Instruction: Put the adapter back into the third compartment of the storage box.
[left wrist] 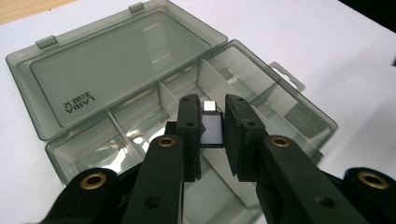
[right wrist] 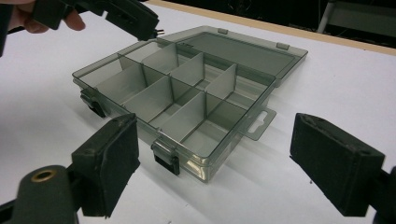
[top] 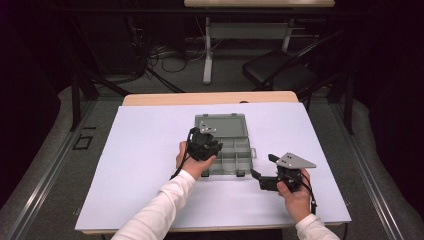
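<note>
A smoky grey clear plastic compartment box (top: pixel 241 150) lies open on the white table, its lid (left wrist: pixel 116 70) folded back flat. The dividers (right wrist: pixel 187 88) split it into several cells, and I see nothing in them. My left gripper (left wrist: pixel 213 103) hovers over the box's near left part, shut on a small white piece with a silver metal tip (left wrist: pixel 212 133). In the high view the left gripper (top: pixel 209 145) sits over the box's left edge. My right gripper (top: pixel 262 166) rests low on the table, right of the box and nearer me. Its jaws (right wrist: pixel 215 140) stand wide open toward the box's latches.
A white sheet (top: pixel 150 170) covers the wooden table (top: pixel 200 98). Beyond the far edge stand a black chair (top: pixel 280 70), a table leg (top: pixel 207 55) and floor cables. The box has two black latches (right wrist: pixel 167 161) and a hang tab (right wrist: pixel 259 123).
</note>
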The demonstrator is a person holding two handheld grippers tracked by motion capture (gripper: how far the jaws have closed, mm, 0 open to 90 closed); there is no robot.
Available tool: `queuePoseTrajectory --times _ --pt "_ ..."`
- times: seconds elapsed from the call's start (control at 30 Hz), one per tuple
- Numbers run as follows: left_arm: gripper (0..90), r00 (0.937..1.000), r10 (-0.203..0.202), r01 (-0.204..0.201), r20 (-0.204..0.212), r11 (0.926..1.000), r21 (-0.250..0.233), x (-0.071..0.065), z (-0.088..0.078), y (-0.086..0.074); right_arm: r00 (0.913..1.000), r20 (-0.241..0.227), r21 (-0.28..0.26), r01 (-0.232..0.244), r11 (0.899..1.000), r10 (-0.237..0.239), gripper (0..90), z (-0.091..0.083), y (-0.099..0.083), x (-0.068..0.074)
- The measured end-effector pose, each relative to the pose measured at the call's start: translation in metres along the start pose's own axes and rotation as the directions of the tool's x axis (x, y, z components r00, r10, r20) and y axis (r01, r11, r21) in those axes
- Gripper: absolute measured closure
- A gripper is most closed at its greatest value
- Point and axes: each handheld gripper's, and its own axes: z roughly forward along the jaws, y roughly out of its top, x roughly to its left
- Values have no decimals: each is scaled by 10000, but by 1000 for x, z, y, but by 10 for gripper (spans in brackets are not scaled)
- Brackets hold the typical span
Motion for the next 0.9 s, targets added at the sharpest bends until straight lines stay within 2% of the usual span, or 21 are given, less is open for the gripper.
queuePoseTrajectory --times 0.17,0.37,0.43,0.47,0.8,0.9 --pt "766 9998 -167 168 -111 9999 33 2 9 3 10000 -5 -12 10 10000 -10 154 0 0 0" --pt "766 9999 -85 86 -86 10000 26 3 18 7 10000 -52 -115 -20 9999 19 154 1 0 0" --pt "766 10000 -28 29 -53 9998 200 3 21 7 10000 -90 -71 -36 10000 35 154 0 0 0" --pt "766 9999 -83 83 -104 9999 74 2 24 7 9999 -106 -65 -38 10000 37 154 0 0 0" --pt "766 9999 -84 86 -100 9997 231 0 40 5 9999 -103 -95 -11 10000 10 154 0 0 0" --pt "766 10000 -40 41 -42 9992 398 0 44 5 9999 -113 -66 9 10000 -10 154 0 0 0"
